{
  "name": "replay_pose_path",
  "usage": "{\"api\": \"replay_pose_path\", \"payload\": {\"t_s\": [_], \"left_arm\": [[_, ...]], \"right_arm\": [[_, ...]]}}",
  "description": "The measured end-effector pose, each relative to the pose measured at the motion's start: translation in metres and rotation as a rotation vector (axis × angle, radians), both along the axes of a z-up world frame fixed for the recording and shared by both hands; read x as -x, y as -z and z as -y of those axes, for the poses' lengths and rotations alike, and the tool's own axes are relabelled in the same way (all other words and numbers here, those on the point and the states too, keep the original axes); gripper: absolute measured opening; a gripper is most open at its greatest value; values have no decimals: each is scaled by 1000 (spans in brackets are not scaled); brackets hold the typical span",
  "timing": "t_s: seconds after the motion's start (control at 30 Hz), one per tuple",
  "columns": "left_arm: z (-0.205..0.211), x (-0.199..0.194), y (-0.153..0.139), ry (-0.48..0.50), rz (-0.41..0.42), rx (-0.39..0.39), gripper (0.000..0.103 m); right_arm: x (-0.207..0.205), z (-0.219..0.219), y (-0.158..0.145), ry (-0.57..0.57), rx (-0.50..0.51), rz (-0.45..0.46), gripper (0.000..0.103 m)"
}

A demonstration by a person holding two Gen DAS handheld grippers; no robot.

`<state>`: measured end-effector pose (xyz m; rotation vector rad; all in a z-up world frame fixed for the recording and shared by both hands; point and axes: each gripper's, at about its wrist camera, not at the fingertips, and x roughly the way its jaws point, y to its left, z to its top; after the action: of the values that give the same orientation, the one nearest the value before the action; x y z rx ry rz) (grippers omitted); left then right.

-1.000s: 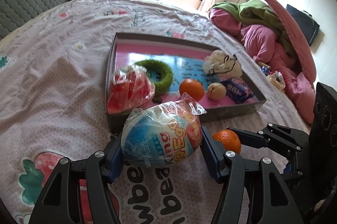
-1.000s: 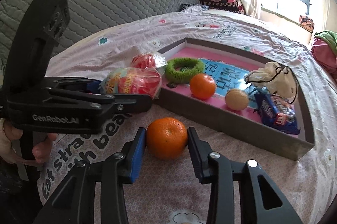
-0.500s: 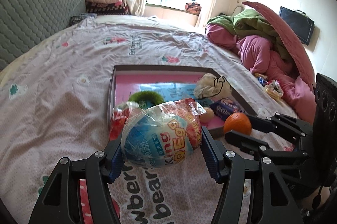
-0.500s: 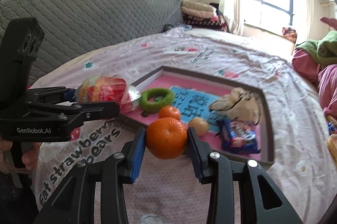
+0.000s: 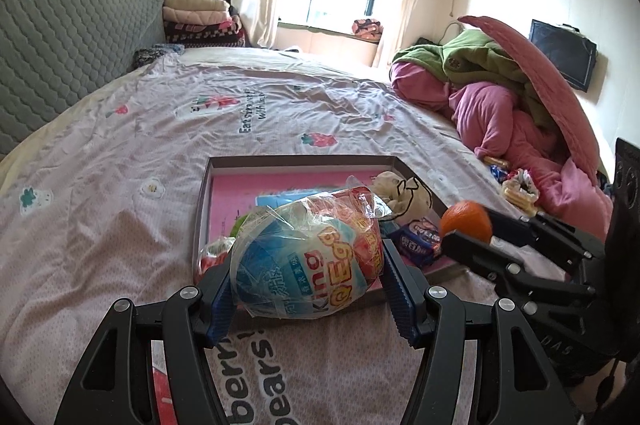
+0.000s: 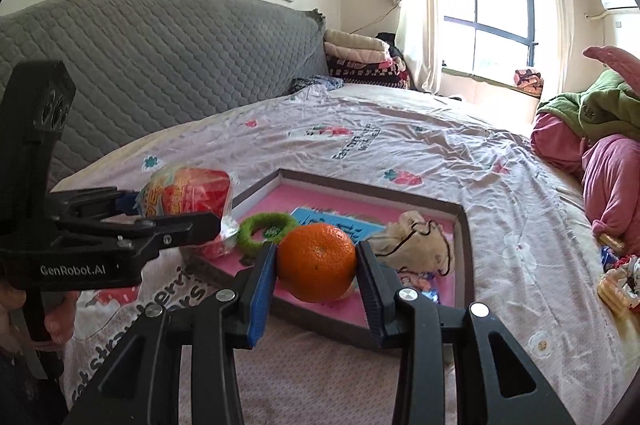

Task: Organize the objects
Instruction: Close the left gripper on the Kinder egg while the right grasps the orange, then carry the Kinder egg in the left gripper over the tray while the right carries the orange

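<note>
The plastic-wrapped toy egg (image 5: 308, 257) sits clamped in the left claw (image 5: 308, 289), held above the bed (image 5: 120, 185) just before the shallow pink-lined tray (image 5: 224, 193). The orange (image 6: 317, 261) is pinched between the right claw's (image 6: 316, 285) blue pads — also aloft, over the tray's near wall. Inside the tray lie a green ring (image 6: 266, 228), a beige pouch (image 6: 416, 245) and a snack packet (image 5: 416, 239).

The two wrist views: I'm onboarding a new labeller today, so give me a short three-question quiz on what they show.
1. True or false: the right gripper is shut on an orange.
2. What does the left gripper hold? A) green ring B) wrapped toy egg C) blue snack packet
3. Fill in: the green ring lies inside the ____.

Key: 1 true; 2 B; 3 tray.
</note>
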<state>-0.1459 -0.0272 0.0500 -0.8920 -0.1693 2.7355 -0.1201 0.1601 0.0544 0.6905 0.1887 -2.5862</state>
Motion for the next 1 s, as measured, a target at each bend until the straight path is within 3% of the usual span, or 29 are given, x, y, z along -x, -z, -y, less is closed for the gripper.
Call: {"api": "replay_pose_path", "payload": {"t_s": [0.43,1.0], "left_arm": [[1,36,-4,-57,12,18,65],[-14,63,42,-71,80,75,65]], "right_arm": [[34,-13,-14,27,-1,-19,40],[63,-11,37,21,-54,146,40]]}}
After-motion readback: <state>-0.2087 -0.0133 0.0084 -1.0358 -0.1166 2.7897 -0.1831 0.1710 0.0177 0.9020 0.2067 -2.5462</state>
